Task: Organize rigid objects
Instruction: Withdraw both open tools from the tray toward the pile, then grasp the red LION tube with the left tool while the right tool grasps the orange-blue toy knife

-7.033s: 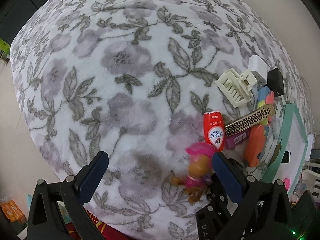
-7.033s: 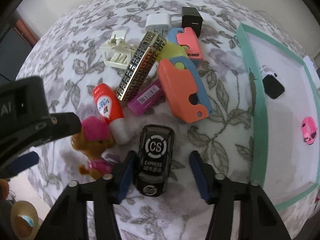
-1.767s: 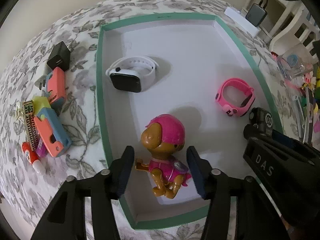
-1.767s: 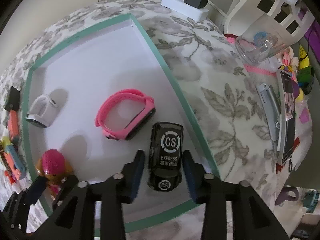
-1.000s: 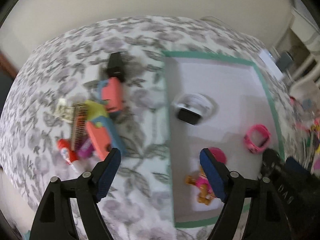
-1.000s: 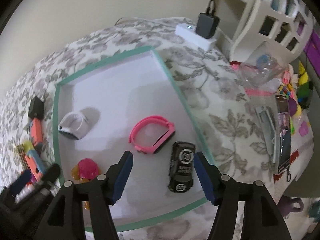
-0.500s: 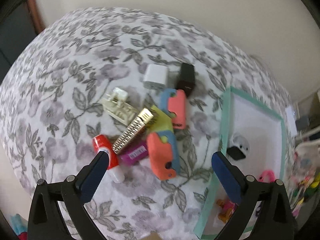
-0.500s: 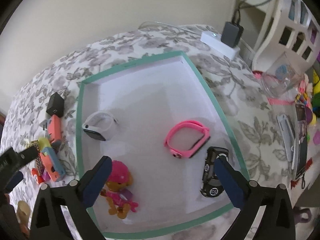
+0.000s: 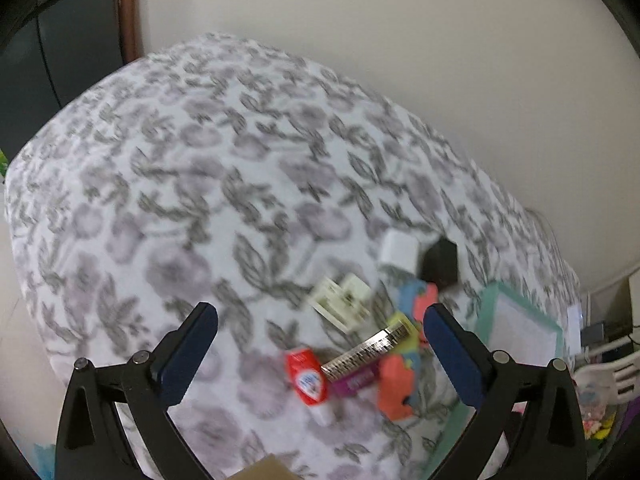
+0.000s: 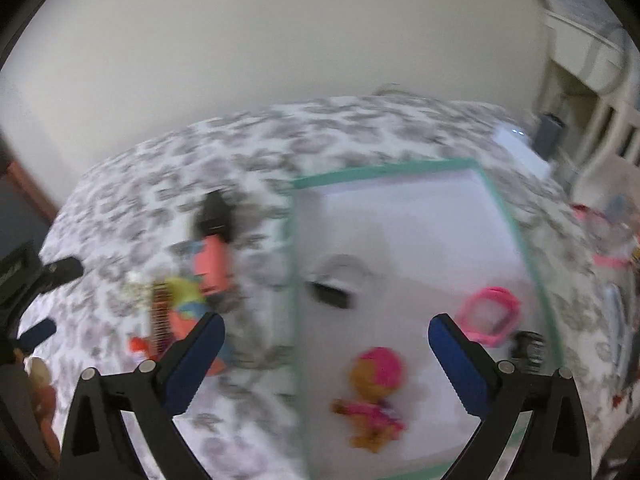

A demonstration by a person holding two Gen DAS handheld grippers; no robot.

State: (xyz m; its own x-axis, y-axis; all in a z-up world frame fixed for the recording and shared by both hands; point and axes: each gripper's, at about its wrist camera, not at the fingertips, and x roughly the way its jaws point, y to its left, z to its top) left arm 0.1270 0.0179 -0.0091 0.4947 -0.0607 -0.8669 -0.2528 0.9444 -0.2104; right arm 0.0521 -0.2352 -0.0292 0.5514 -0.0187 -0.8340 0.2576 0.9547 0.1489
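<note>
Blurred in the right wrist view, the teal-rimmed white tray (image 10: 384,172) holds a pink toy pup (image 10: 374,384), a black toy car (image 10: 528,346), a pink band (image 10: 490,316) and a white watch (image 10: 336,284). My right gripper (image 10: 326,324) hangs open and empty above the tray's left rim. In the left wrist view a pile lies on the floral blanket: a red tube (image 9: 306,378), a gold-patterned bar (image 9: 366,350), a cream hair clip (image 9: 342,300), orange-blue toys (image 9: 394,384), a white charger (image 9: 398,250) and a black charger (image 9: 440,260). My left gripper (image 9: 320,316) is open and empty above the pile.
The tray's corner (image 9: 516,320) shows right of the pile in the left wrist view. A wall runs behind the bed. White furniture and small clutter (image 10: 612,216) stand at the far right. The blanket (image 9: 200,200) left of the pile carries nothing.
Both grippers opened wide and drew back from the tray, leaving the pup and the car inside. The left gripper swung left to face the pile; the right view shifted left too.
</note>
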